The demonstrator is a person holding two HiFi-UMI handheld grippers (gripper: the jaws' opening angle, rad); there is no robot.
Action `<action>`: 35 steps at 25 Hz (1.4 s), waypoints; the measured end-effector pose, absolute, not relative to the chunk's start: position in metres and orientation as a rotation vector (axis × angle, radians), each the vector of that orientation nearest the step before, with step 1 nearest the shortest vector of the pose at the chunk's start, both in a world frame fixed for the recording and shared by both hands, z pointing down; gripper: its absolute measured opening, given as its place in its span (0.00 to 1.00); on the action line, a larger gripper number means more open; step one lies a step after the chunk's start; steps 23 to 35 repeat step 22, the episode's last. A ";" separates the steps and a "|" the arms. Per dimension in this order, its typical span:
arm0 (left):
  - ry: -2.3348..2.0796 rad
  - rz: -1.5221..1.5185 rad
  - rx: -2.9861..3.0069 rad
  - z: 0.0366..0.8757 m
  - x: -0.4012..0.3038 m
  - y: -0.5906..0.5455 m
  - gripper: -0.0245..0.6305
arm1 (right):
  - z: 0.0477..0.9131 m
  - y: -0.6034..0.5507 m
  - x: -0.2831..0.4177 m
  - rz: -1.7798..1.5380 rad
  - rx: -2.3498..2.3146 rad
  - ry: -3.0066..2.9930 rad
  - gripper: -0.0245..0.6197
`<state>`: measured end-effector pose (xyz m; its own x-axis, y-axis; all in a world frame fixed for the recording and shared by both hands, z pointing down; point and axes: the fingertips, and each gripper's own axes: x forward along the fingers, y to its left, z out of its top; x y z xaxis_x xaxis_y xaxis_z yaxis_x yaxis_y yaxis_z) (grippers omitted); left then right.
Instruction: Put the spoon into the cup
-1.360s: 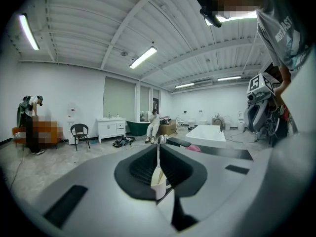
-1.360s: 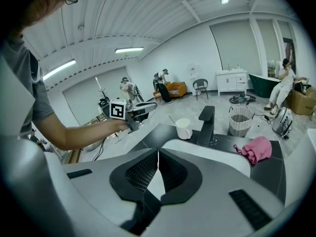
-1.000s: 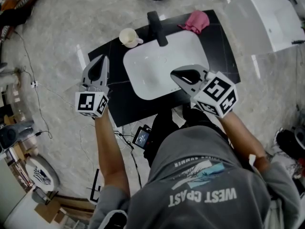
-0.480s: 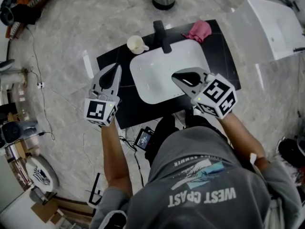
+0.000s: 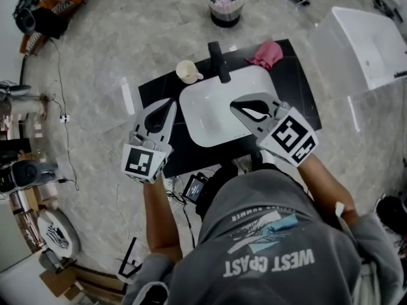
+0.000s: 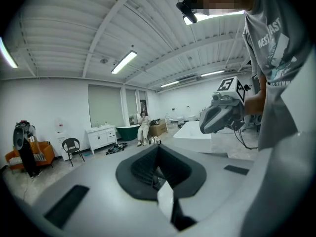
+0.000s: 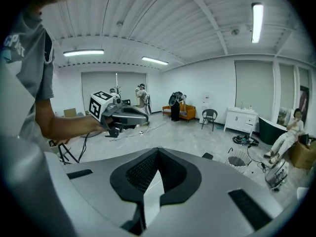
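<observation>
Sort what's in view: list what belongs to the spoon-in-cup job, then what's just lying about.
Job: cup; left gripper and right gripper, both shut on nothing. No spoon shows.

Lying about: pink cloth, faucet, sink, waste basket, bathtub.

You stand on a pale marbled tile floor (image 5: 95, 49), with a cable (image 5: 58, 81) trailing across it at your left. A freestanding white bathtub (image 5: 369, 37) sits at your upper right and a waste basket (image 5: 225, 4) straight ahead. White walls (image 7: 217, 90) enclose the hall. A ribbed white ceiling (image 6: 64, 28) carries tube lights (image 7: 256, 21). Along the far wall, note an orange sofa (image 7: 186, 111), a dark chair (image 7: 210, 116) and a white cabinet (image 7: 241, 119)
</observation>
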<state>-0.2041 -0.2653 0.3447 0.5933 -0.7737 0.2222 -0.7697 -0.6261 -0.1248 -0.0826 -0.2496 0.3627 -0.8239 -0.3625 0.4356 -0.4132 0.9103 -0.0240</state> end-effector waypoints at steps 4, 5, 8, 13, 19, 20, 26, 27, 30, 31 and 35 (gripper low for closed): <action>1.343 -0.398 -2.762 0.325 -0.195 -0.256 0.04 | 0.349 -0.251 -0.077 0.101 0.559 -2.653 0.09; 1.340 -0.398 -2.755 0.320 -0.193 -0.253 0.04 | 0.346 -0.250 -0.075 0.087 0.555 -2.653 0.09; 1.335 -0.394 -2.741 0.310 -0.186 -0.246 0.04 | 0.339 -0.248 -0.069 0.063 0.552 -2.659 0.09; 1.330 -0.389 -2.719 0.298 -0.176 -0.234 0.04 | 0.328 -0.243 -0.059 0.029 0.545 -2.670 0.09; 1.313 -0.399 -2.726 0.293 -0.161 -0.210 0.04 | 0.322 -0.227 -0.044 0.020 0.528 -2.669 0.09; 1.309 -0.402 -2.732 0.293 -0.157 -0.205 0.04 | 0.321 -0.222 -0.041 0.027 0.525 -2.668 0.09; 1.303 -0.409 -2.747 0.293 -0.151 -0.194 0.04 | 0.320 -0.213 -0.036 0.044 0.521 -2.668 0.09; 1.303 -0.409 -2.747 0.293 -0.151 -0.194 0.04 | 0.320 -0.213 -0.036 0.044 0.521 -2.668 0.09; 1.303 -0.409 -2.747 0.293 -0.151 -0.194 0.04 | 0.320 -0.213 -0.036 0.044 0.521 -2.668 0.09; 1.303 -0.409 -2.747 0.293 -0.151 -0.194 0.04 | 0.320 -0.213 -0.036 0.044 0.521 -2.668 0.09; 1.303 -0.409 -2.747 0.293 -0.151 -0.194 0.04 | 0.320 -0.213 -0.036 0.044 0.521 -2.668 0.09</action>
